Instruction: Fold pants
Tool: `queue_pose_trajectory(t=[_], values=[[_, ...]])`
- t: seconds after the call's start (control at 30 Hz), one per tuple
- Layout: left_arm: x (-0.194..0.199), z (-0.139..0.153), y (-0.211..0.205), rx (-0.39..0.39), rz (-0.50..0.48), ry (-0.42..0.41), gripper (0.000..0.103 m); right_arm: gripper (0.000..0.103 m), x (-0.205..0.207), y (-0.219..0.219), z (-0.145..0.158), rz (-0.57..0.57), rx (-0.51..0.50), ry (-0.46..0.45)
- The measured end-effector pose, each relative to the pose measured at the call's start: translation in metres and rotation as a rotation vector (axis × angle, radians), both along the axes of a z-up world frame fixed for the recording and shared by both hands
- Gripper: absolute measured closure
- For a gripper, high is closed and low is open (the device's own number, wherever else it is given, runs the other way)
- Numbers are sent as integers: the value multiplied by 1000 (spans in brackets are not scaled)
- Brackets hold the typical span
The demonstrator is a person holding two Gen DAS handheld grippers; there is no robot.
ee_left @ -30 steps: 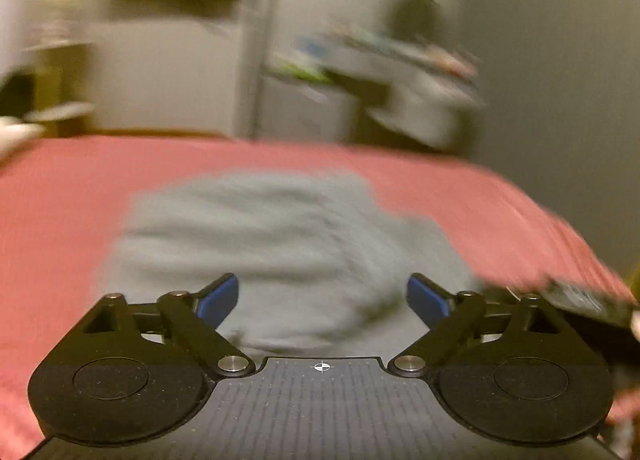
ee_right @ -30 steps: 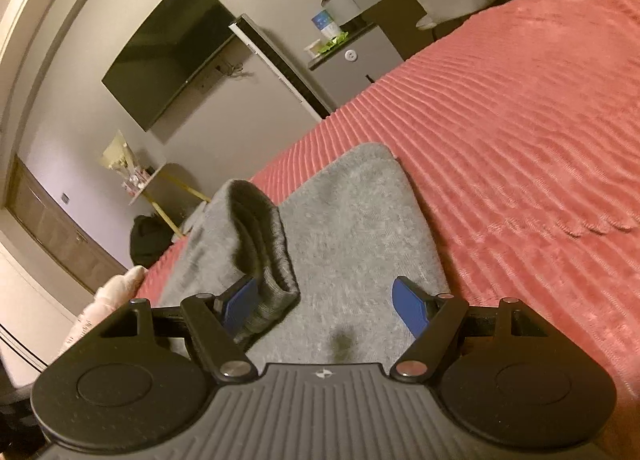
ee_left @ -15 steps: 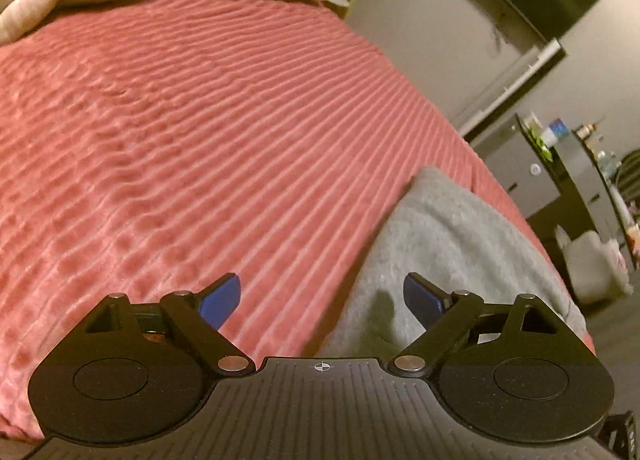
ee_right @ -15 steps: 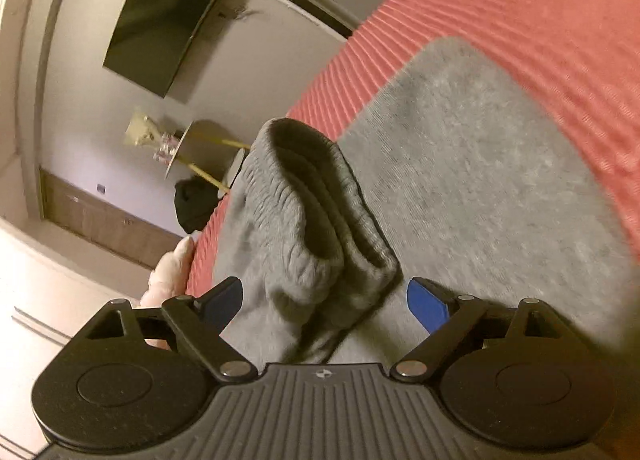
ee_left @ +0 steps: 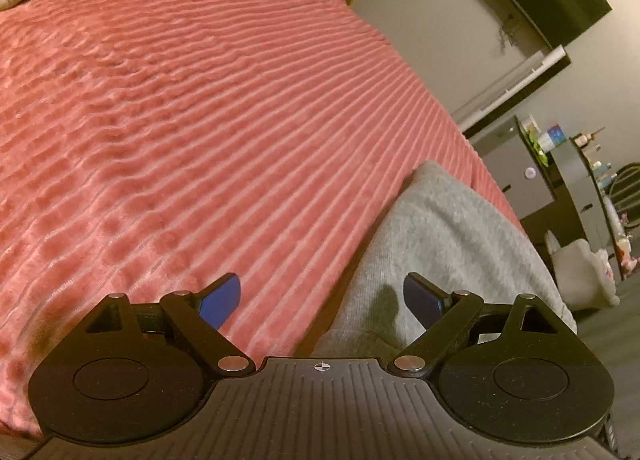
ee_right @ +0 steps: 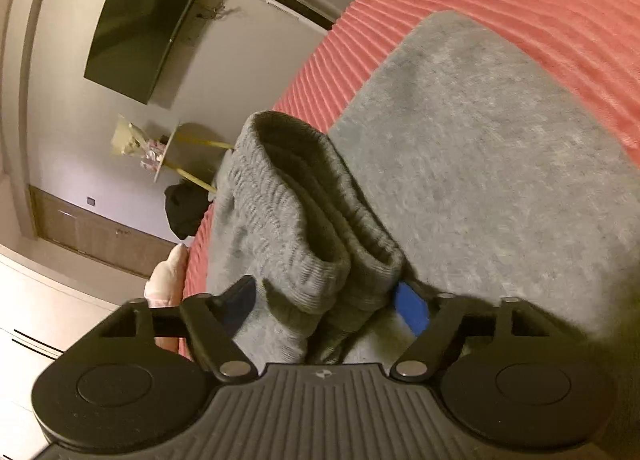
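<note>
The grey pants [ee_right: 500,163] lie on the red bedspread [ee_left: 200,139]. The right gripper [ee_right: 326,302] straddles their ribbed cuffs [ee_right: 320,244] — jaws wide; the left gripper [ee_left: 320,298] hovers, spread, over the pants' edge.

Red ribbed bedspread [ee_left: 200,119], grey wall-mounted television [ee_right: 136,27], grey cabinet [ee_left: 560,179] beyond.

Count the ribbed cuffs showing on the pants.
2. Both lie side by side between the right gripper's fingers: one cuff to the left, gaping open, the other cuff pressed against its right. The left wrist view shows none.
</note>
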State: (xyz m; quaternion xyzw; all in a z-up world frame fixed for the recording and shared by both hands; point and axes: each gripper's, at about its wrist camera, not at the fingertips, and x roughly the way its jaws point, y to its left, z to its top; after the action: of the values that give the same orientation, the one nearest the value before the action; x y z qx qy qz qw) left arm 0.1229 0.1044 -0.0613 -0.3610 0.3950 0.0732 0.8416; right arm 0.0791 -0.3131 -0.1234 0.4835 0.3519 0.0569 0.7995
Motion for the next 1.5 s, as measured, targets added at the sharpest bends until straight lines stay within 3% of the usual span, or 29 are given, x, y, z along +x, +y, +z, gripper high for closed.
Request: queue_pose_trajectory(t=[0.07, 0.1, 0.13, 0.2, 0.23, 0.33, 0.4, 0.43, 0.47, 0.53, 0.6, 0.77, 0.9, 1.2, 1.5], values=[[-1, 1, -1, 1, -2, -4, 11, 23, 4, 4, 4, -21, -9, 8], [-2, 1, 0, -1, 2, -6, 10, 30, 6, 7, 7, -29, -28, 5], [-3, 1, 0, -5, 5, -8, 10, 45, 5, 9, 8, -24, -33, -18], [-4, 2, -1, -8, 11, -10, 10, 45, 2, 8, 4, -29, -13, -40], [-4, 2, -2, 0, 13, -9, 10, 44, 1, 7, 1, -34, 7, -36], [-4, 4, -6, 16, 4, -15, 11, 23, 6, 4, -6, -52, 87, -46], [-5, 3, -6, 15, 10, -14, 11, 18, 16, 10, 2, -43, 56, -16], [-5, 3, -5, 11, 18, -10, 11, 38, 20, 15, 8, -38, 6, 8], [-5, 2, -4, 6, 27, -5, 11, 52, 24, 23, 18, -23, -65, 12], [-6, 2, -2, -3, 43, -6, 11, 56, 24, 36, 44, 0, -184, -40], [-7, 2, -2, 0, 46, -13, 11, 58, 18, 45, 69, 7, -238, -114], [-10, 5, -2, 8, 54, -20, 11, 61, 6, 53, 125, 6, -263, -270], [-13, 7, -2, 9, 61, -30, 11, 61, -9, 43, 148, -21, -280, -332], [-16, 11, -6, 22, 56, -33, 11, 60, -47, -10, 128, -144, -296, -265], [-13, 12, -8, 42, 52, -20, 11, 60, -63, -28, 96, -160, -294, -209]])
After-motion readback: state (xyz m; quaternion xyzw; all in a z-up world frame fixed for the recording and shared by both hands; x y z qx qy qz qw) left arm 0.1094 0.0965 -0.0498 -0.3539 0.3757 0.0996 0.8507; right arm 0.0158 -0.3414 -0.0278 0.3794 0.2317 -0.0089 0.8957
